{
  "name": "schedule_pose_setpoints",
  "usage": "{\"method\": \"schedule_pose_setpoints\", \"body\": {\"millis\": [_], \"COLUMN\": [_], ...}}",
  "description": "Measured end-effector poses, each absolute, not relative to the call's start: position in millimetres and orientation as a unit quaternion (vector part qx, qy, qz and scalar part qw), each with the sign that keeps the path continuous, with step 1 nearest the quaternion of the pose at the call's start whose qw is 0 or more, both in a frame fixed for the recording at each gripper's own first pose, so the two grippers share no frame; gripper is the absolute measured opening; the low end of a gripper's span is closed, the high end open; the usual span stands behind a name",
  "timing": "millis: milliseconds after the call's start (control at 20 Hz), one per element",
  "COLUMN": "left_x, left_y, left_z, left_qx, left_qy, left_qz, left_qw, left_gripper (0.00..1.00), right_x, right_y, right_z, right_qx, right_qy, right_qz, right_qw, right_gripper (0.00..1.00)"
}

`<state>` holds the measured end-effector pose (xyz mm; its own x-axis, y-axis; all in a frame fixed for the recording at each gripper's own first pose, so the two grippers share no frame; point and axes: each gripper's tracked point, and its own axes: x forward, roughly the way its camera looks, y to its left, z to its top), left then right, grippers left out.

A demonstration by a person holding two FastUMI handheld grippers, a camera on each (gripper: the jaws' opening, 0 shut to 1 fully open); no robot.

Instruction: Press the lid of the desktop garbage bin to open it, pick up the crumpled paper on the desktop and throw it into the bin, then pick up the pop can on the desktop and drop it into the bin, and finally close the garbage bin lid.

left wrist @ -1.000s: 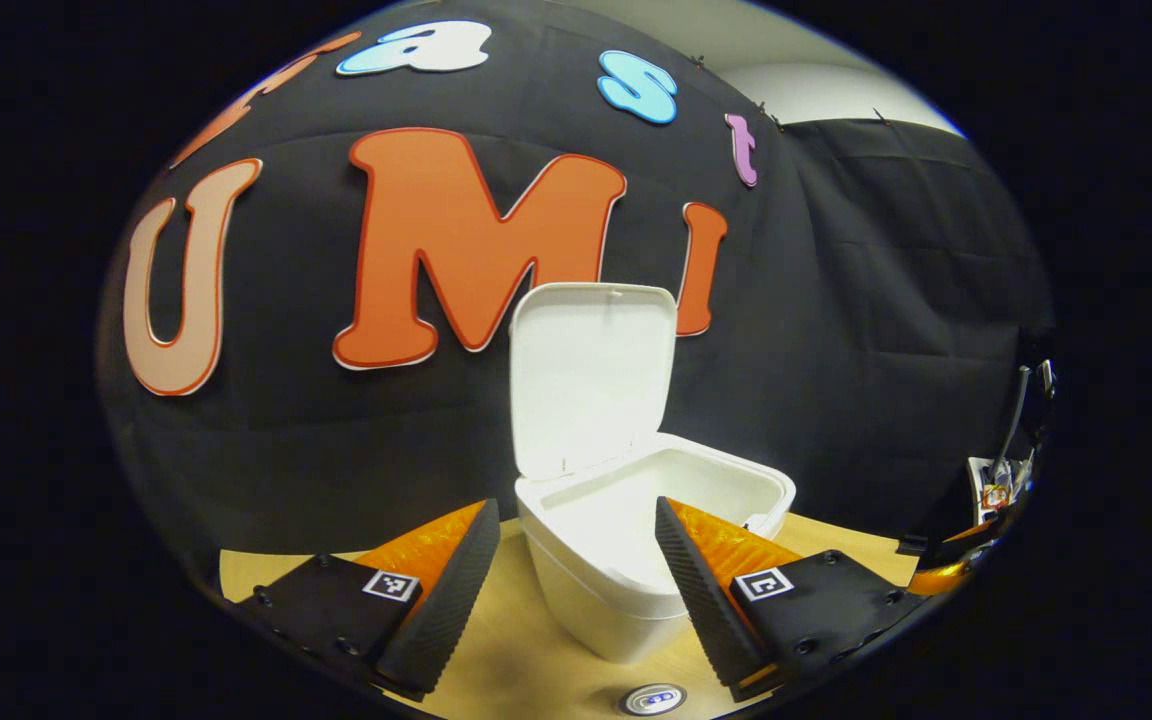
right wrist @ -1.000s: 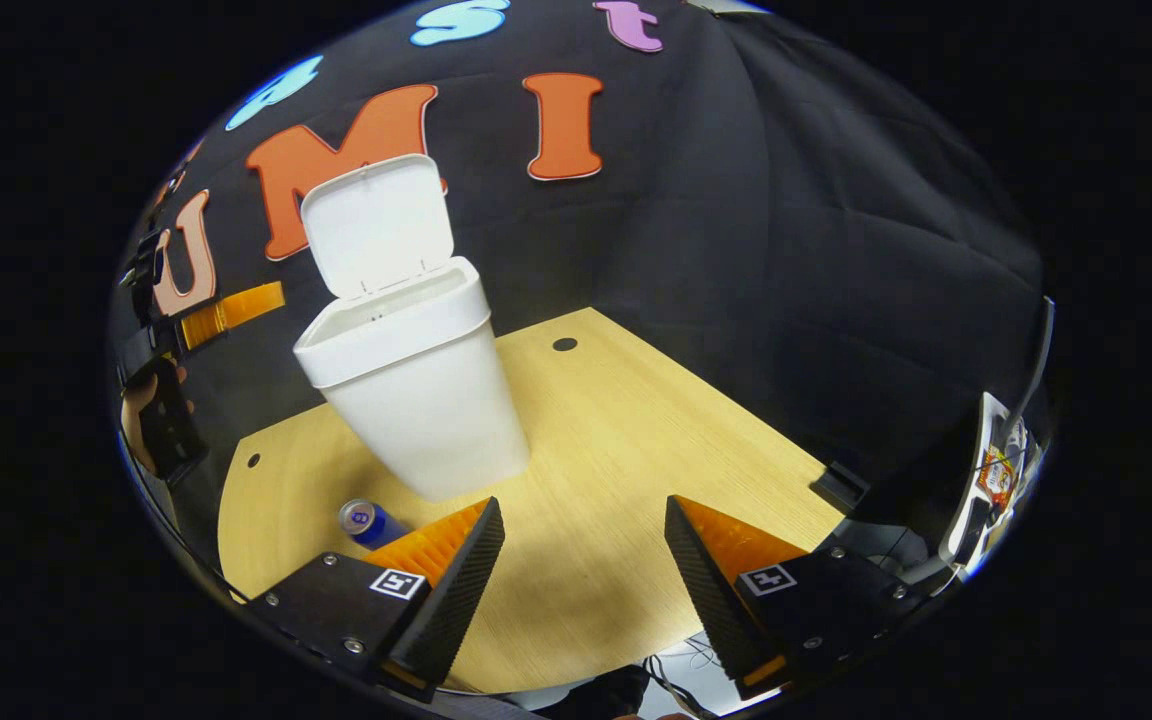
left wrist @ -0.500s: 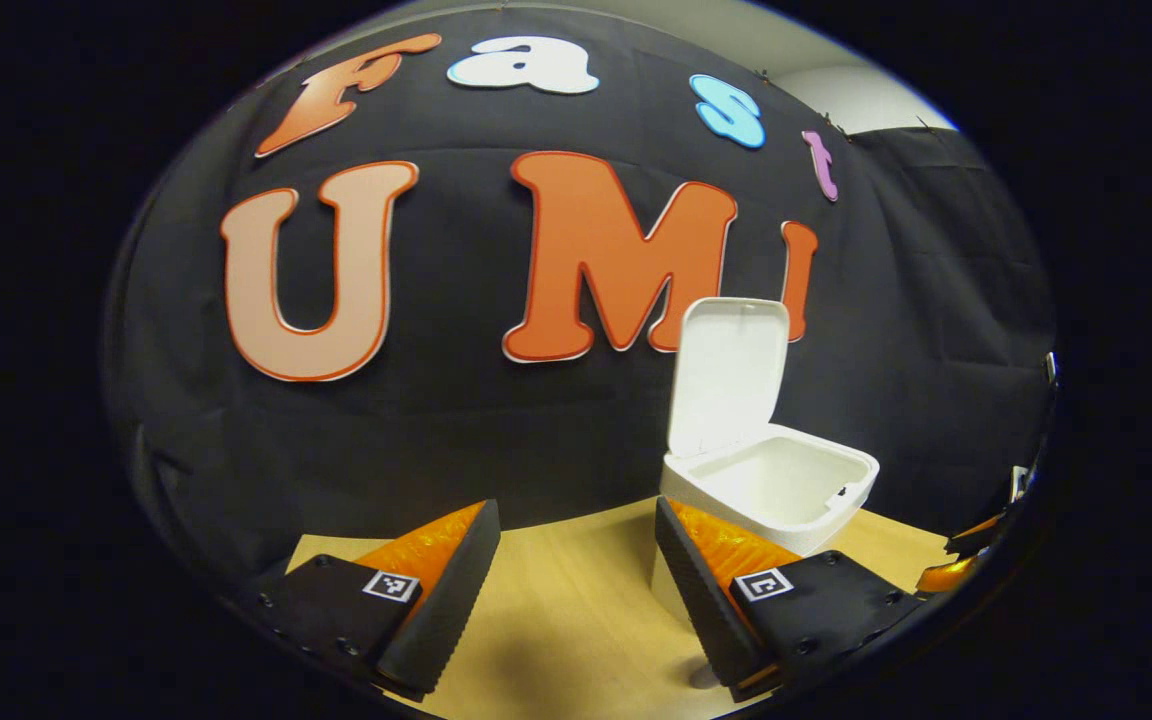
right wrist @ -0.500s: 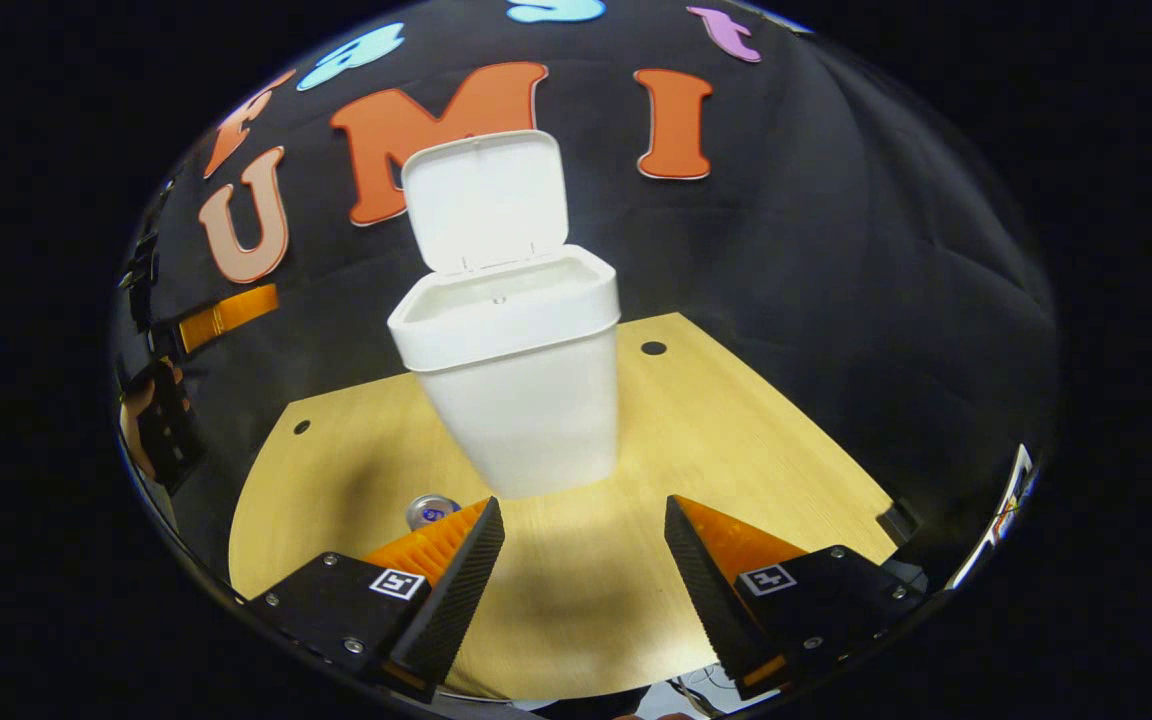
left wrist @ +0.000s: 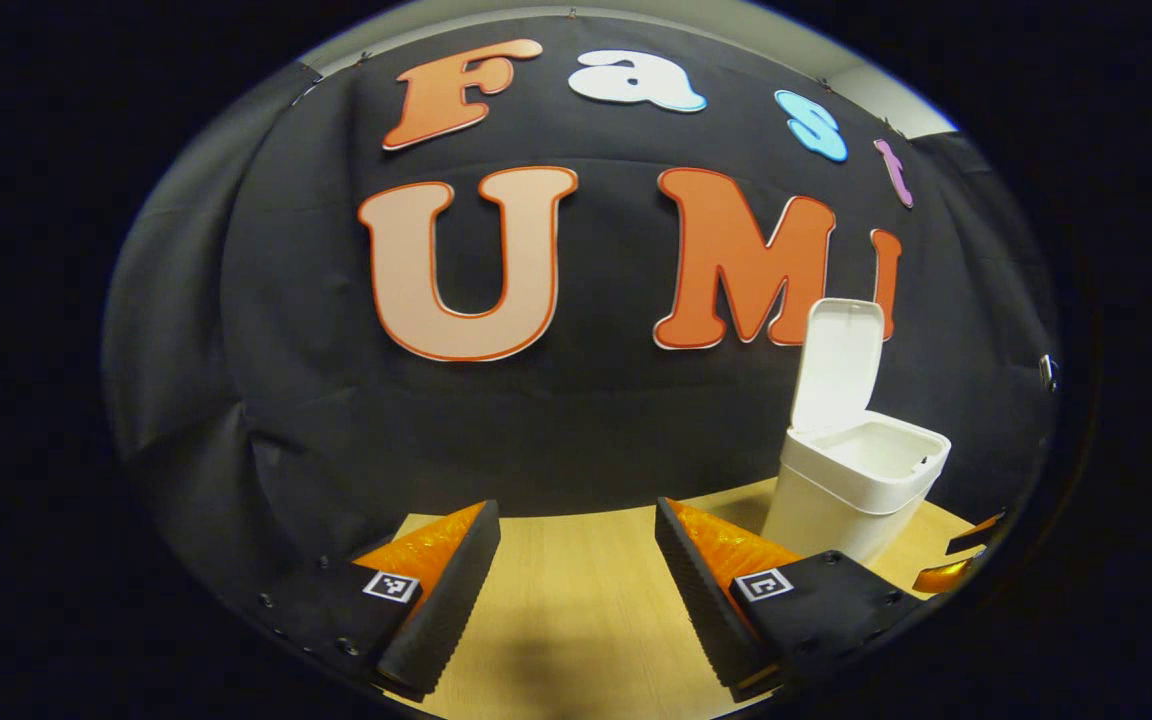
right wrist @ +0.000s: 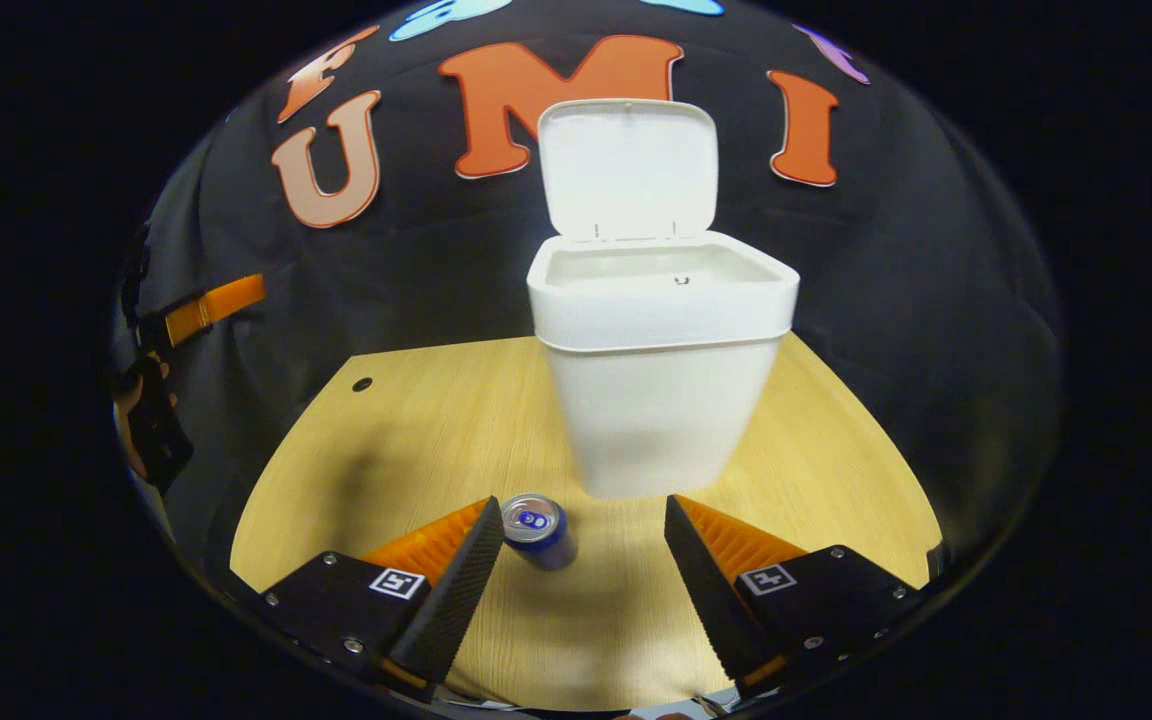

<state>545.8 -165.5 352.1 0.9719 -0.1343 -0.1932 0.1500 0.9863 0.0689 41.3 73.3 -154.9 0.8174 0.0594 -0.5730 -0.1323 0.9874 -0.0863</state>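
While the right hand-held gripper (right wrist: 576, 570) hung wide open, the pop can (right wrist: 537, 529) stood just beside its left finger, near the open garbage bin (right wrist: 660, 385); a skewed closing could have tipped it; the left hand-held gripper (left wrist: 576, 580) gaped empty over the surface (left wrist: 576, 600).

You see a wooden tabletop (right wrist: 416, 440) with one round hole (right wrist: 363, 384), backed by black cloth (left wrist: 576, 420).
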Motion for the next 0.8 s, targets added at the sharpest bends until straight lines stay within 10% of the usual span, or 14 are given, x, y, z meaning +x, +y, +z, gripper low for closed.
{"method": "schedule_pose_setpoints", "body": {"millis": [800], "left_x": [508.2], "left_y": [-71.2], "left_z": [347.2], "left_qx": [0.048], "left_qy": [0.101], "left_qz": [0.010], "left_qw": [0.994], "left_gripper": [0.98], "right_x": [79.1], "right_y": [107.1], "right_z": [-260.6], "right_qx": [-0.160], "right_qy": [0.382], "right_qz": [0.086], "right_qw": [0.906], "right_gripper": [0.99]}}
